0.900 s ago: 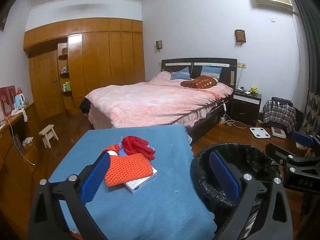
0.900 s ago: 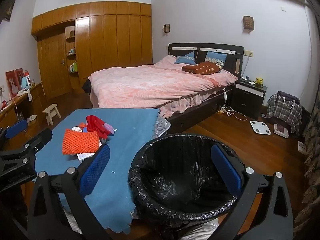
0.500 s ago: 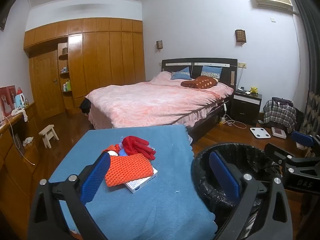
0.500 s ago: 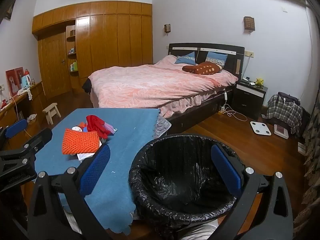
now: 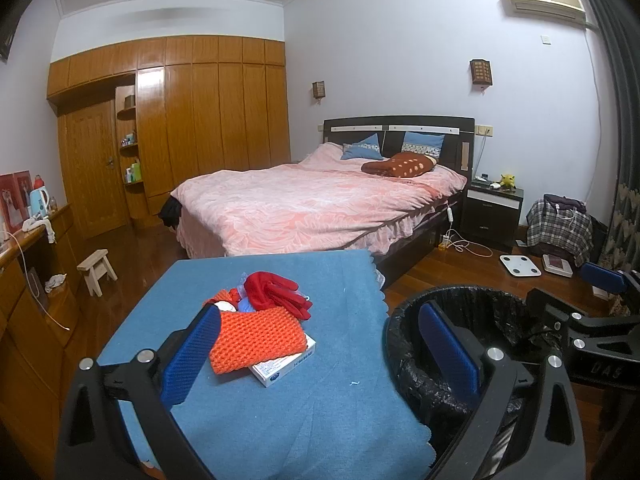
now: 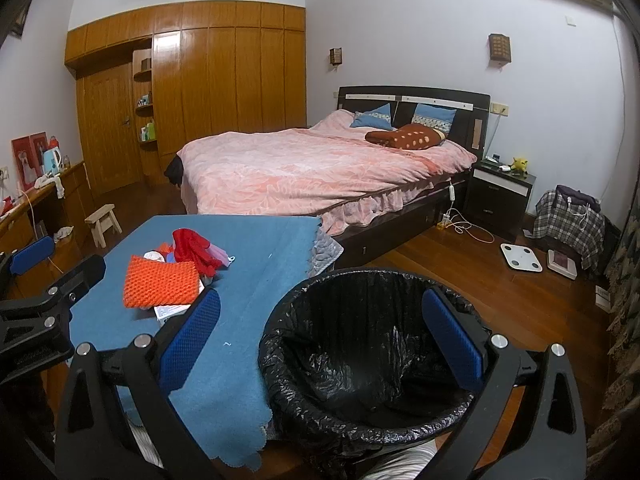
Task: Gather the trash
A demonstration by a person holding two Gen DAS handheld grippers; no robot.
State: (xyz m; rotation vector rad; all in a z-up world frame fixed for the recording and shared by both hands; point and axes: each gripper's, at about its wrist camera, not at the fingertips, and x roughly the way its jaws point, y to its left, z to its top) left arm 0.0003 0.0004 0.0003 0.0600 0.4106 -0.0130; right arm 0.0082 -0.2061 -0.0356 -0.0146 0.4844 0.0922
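Beyond both spread fingers (image 5: 192,360), trash pile (image 5: 260,328) apparently untouched.

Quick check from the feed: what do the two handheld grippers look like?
Both match: the left gripper and right gripper have black Y-shaped frames with silver screw heads, and jaws lined with blue textured pads. Seen side-on, the right one bears faint lettering. No cables or sleeves show.

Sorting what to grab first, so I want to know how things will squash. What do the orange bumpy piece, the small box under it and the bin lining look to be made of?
Orange piece: soft foam or knit mesh, matte, judging by its regular raised bumps.
Small box: thin printed cardboard, white with crisp edges.
Bin liner: thin black plastic film, glossy and crinkled.
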